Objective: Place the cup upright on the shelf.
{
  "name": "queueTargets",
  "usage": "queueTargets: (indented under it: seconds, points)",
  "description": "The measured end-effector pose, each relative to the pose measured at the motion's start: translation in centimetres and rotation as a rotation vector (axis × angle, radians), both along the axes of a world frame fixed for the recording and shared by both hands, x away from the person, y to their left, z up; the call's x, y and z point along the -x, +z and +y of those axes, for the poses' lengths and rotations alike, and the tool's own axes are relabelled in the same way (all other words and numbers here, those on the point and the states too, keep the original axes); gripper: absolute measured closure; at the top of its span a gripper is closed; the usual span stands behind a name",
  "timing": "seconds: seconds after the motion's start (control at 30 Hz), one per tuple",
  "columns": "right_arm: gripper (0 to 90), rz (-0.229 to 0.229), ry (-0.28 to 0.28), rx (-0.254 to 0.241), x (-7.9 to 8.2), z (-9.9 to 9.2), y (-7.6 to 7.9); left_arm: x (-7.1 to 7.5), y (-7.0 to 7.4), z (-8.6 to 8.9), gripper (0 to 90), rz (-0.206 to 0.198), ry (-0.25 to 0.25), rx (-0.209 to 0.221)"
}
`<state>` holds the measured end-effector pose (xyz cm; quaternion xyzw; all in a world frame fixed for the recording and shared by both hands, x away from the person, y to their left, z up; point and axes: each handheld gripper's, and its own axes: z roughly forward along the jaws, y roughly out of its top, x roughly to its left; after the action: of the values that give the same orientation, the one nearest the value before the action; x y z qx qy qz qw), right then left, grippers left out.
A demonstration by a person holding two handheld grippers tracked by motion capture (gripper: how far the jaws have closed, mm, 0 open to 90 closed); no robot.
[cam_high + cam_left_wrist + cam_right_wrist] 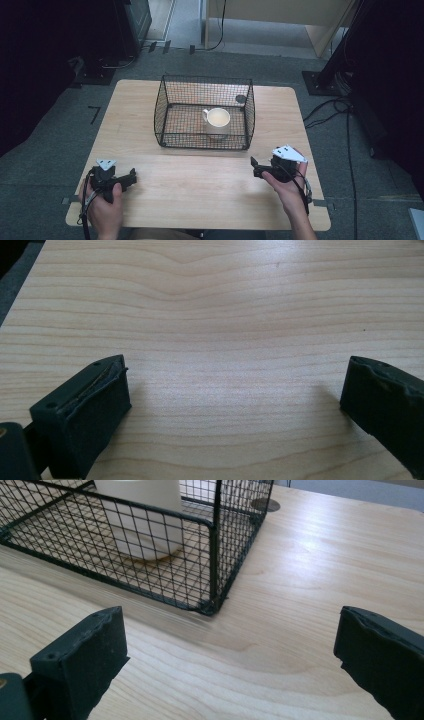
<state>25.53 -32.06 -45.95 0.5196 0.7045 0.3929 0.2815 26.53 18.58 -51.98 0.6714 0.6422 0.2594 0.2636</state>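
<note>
White mug (218,121) stands upright, axis vertical, handle toward the table's left edge, inside the wire basket (165,112) at the table's (200,185) centre-rear. Left gripper (131,178) and right gripper (254,166) rest near the front corners, jaws spread and empty, probably staged for a reach.

This looks like a lab or recording room rather than a home. A plain light-wood table (150,107) stands alone on grey carpet (45,165) with small strips of black tape (94,114) stuck on it to the left. Black cables (330,107) trail over the floor at the right, beside the dark base of a stand (320,82). Dark equipment (135,22) sits at the far left, and a pale wooden cabinet (280,12) at the far right.
</note>
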Motion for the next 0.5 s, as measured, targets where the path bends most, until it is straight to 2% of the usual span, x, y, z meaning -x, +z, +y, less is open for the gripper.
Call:
queueTargets:
  seconds: [0.5]
  points:
    - [0.4,0.043,-0.054,-0.005,1.2,-2.8,-1.8,0.0,0.0,0.0,0.0,0.000,0.000,0.000]
